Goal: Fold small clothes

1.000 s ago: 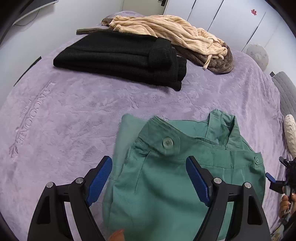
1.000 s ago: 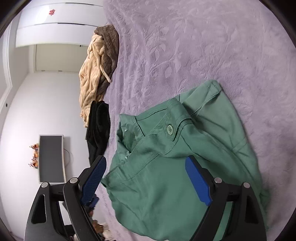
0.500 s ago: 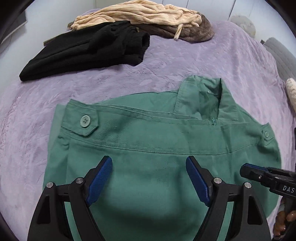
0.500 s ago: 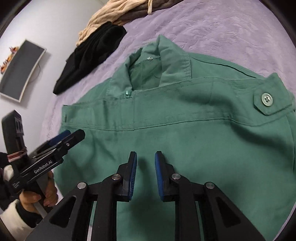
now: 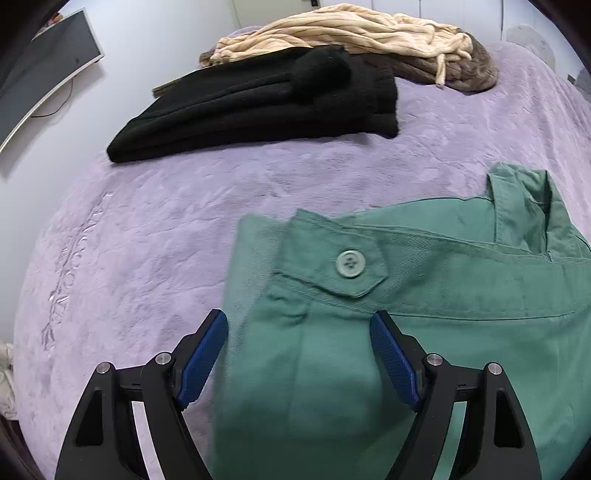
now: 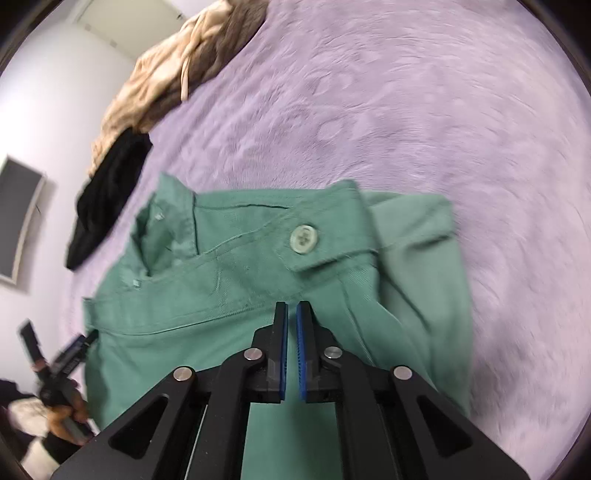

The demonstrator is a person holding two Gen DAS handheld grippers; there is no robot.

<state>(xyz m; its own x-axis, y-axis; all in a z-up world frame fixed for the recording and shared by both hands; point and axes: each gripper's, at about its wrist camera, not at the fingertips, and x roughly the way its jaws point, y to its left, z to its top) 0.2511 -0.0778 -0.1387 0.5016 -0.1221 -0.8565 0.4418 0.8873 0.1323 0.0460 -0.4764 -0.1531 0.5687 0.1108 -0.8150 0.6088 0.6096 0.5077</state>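
Note:
Green trousers [image 5: 443, 295] with a buttoned waistband tab [image 5: 350, 263] lie flat on the purple blanket [image 5: 147, 240]. My left gripper [image 5: 299, 332] is open just above them, straddling their left edge below the tab, with nothing gripped. In the right wrist view, my right gripper [image 6: 291, 308] hovers over the trousers [image 6: 221, 280] just below the waistband, near the other button [image 6: 304, 239]. Its jaws are closing, with only a thin gap left and nothing visible between the pads. A person's hand [image 6: 66, 413] holds the left gripper at the lower left of that view.
A folded black garment [image 5: 258, 99] lies farther back on the bed. Behind it are a beige knit [image 5: 351, 33] and a brown garment [image 5: 472, 70]. A monitor [image 5: 44, 66] stands against the wall on the left. Bare blanket lies between the trousers and the black garment.
My right gripper's jaws went from wide open to nearly together, and it moved over the waistband. My left gripper dropped lower and shifted to the trousers' left edge, still open.

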